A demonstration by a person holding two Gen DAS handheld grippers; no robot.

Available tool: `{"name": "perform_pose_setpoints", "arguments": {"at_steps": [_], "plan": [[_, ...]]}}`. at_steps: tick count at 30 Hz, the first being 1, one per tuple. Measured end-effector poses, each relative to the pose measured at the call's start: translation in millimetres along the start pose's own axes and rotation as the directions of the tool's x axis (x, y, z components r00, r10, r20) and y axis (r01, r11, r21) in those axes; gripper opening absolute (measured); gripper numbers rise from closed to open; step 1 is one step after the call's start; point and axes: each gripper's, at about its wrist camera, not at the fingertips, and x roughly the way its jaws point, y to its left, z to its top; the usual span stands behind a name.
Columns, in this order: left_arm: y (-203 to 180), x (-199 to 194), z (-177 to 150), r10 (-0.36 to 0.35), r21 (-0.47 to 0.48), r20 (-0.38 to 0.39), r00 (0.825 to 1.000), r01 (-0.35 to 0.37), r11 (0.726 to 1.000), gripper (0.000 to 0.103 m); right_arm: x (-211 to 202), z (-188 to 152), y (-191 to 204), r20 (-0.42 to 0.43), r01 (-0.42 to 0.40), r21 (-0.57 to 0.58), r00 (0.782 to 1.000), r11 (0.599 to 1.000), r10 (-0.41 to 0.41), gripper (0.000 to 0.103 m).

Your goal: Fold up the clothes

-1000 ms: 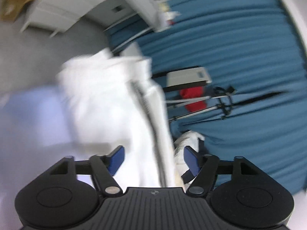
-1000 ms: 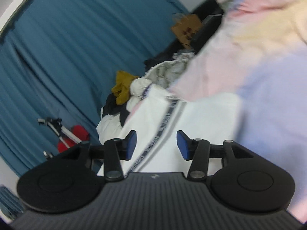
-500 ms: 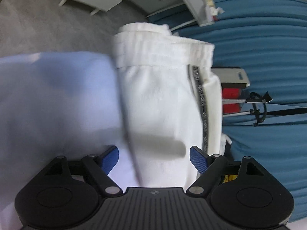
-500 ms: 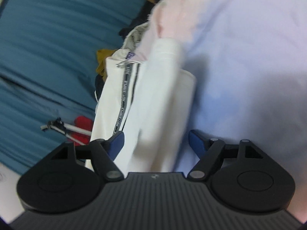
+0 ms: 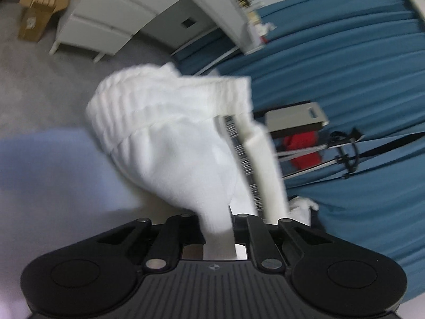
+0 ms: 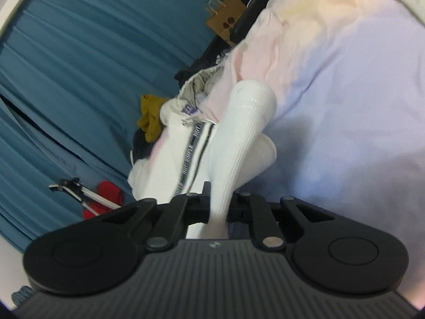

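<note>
White track pants (image 5: 180,143) with a black-and-white side stripe hang bunched in front of my left gripper (image 5: 216,226), which is shut on the fabric near the ribbed waistband end. In the right wrist view the same pants (image 6: 239,138) show a ribbed cuff, and my right gripper (image 6: 217,212) is shut on that cuff end. The pants lie over a pale lilac and pink bed sheet (image 6: 345,106), also seen in the left wrist view (image 5: 53,172).
A pile of other clothes (image 6: 164,111) lies at the bed's far edge. Blue curtains (image 5: 345,66), a white drawer unit (image 5: 106,21), a cardboard box (image 5: 39,13), a tripod (image 5: 345,154) and a red object (image 5: 302,146) stand around. Grey carpet (image 5: 39,79) lies beyond.
Both grippers were open over the flat pants half a second ago. Both have closed on the fabric and lifted it, so the pants now bunch up.
</note>
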Motion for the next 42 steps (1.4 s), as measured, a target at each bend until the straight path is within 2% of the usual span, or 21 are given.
{"name": "perform_pose_setpoints", "arguments": {"at_steps": [5, 10, 14, 18, 23, 26, 29, 30, 31, 34, 37, 42], "plan": [[2.3, -41.0, 3.6, -0.030, -0.002, 0.026, 0.999, 0.030, 1.000, 0.010, -41.0, 0.3, 0.1, -0.008, 0.045, 0.038, 0.999, 0.998, -0.045, 0.011], [18.4, -89.0, 10.1, 0.000, 0.058, 0.013, 1.000, -0.001, 0.998, 0.010, -77.5, -7.6, -12.8, -0.061, 0.084, 0.127, 0.995, 0.988, -0.077, 0.011], [29.4, -125.8, 16.7, 0.024, 0.014, 0.001, 1.000, -0.024, 1.000, 0.010, -100.3, -4.7, -11.1, -0.100, 0.087, 0.127, 0.992, 0.988, -0.075, 0.011], [40.1, -149.1, 19.5, 0.113, 0.035, -0.059, 0.992, -0.111, 0.993, 0.010, -114.7, -1.5, -15.5, -0.106, 0.097, 0.112, 0.991, 0.989, -0.085, 0.011], [46.7, -159.1, 18.4, 0.203, 0.100, -0.129, 0.971, -0.191, 0.976, 0.013, -109.3, -9.5, -44.6, -0.179, 0.181, 0.102, 0.971, 0.978, -0.161, 0.011], [43.7, -163.0, 13.5, 0.229, 0.134, -0.144, 0.963, -0.210, 0.968, 0.018, -108.5, -13.1, -55.5, -0.188, 0.178, 0.137, 0.970, 0.974, -0.151, 0.011], [39.1, -175.3, 8.6, 0.259, 0.180, -0.152, 0.954, -0.231, 0.956, 0.028, -108.9, -13.6, -52.7, -0.187, 0.177, 0.112, 0.970, 0.978, -0.154, 0.011], [37.3, -179.9, 6.9, 0.264, 0.197, -0.159, 0.951, -0.231, 0.953, 0.037, -109.2, -13.6, -51.8, -0.187, 0.177, 0.106, 0.970, 0.978, -0.155, 0.011], [33.1, -184.0, 3.8, 0.278, 0.225, -0.153, 0.948, -0.241, 0.944, 0.046, -109.4, -13.6, -50.9, -0.187, 0.177, 0.100, 0.970, 0.979, -0.156, 0.011], [16.4, -204.5, -6.7, 0.321, 0.341, -0.104, 0.941, -0.270, 0.901, 0.051, -109.3, -13.0, -51.3, -0.187, 0.175, 0.102, 0.970, 0.979, -0.154, 0.011], [-1.3, -226.9, -22.6, 0.318, 0.445, -0.065, 0.946, -0.258, 0.858, 0.059, -108.6, -12.5, -50.3, -0.186, 0.172, 0.110, 0.971, 0.979, -0.150, 0.011], [-39.2, -243.5, -55.1, 0.281, 0.590, -0.044, 0.959, -0.202, 0.781, 0.059, -108.9, -11.4, -48.1, -0.177, 0.168, 0.103, 0.973, 0.980, -0.148, 0.011]]}}
